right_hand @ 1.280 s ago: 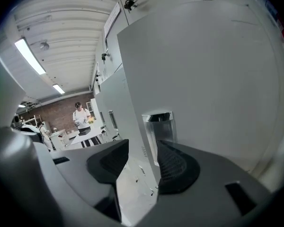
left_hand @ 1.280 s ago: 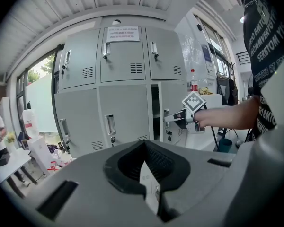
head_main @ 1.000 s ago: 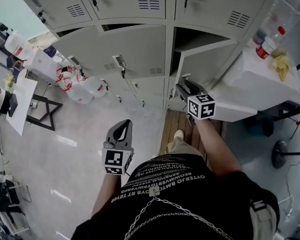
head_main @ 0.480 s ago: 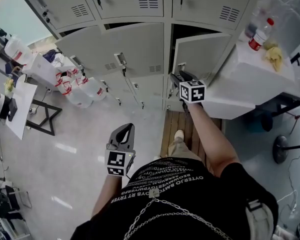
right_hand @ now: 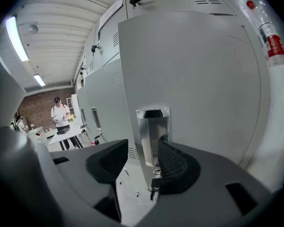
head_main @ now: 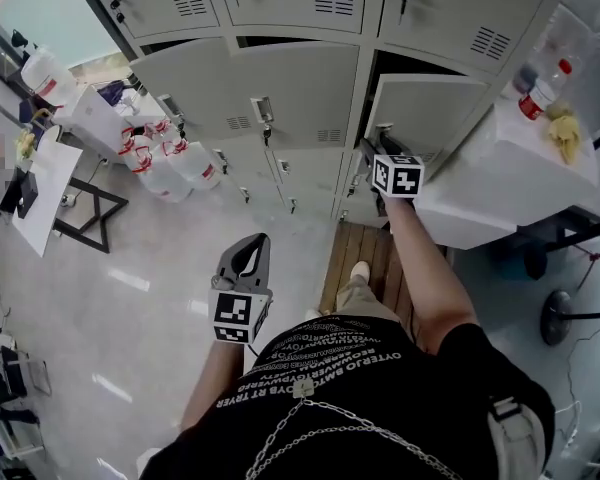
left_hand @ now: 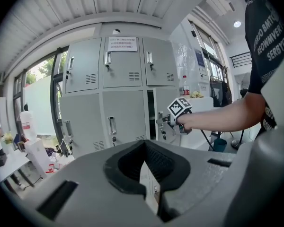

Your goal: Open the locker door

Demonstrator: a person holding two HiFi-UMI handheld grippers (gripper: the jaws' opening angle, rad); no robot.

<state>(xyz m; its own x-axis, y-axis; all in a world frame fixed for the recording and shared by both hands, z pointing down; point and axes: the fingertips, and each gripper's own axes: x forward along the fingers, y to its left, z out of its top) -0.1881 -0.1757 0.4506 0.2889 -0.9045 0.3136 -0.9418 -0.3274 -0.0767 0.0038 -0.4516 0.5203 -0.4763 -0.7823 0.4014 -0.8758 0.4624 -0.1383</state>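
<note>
The grey locker door (head_main: 425, 108) in the middle row stands ajar, with a dark gap above it. Its chrome recessed handle (head_main: 384, 130) is at the door's left edge. My right gripper (head_main: 372, 150) is right at that edge, marker cube toward me. In the right gripper view the door (right_hand: 194, 79) fills the frame. The open right gripper (right_hand: 142, 162) has its right pad in front of the handle (right_hand: 153, 131), and I see no pad pressing. My left gripper (head_main: 255, 243) hangs low over the floor, shut and empty, also seen as (left_hand: 144, 167).
A white table (head_main: 500, 203) stands right of the lockers with a bottle (head_main: 537, 93) and a yellow cloth (head_main: 565, 133). Water jugs (head_main: 170, 168) sit on the floor at left beside a small table (head_main: 45, 193). I stand on wooden slats (head_main: 365, 258).
The right gripper has stayed at the door's handle edge, moving slightly up toward the handle. The head view has shifted. The left gripper hangs as before.
</note>
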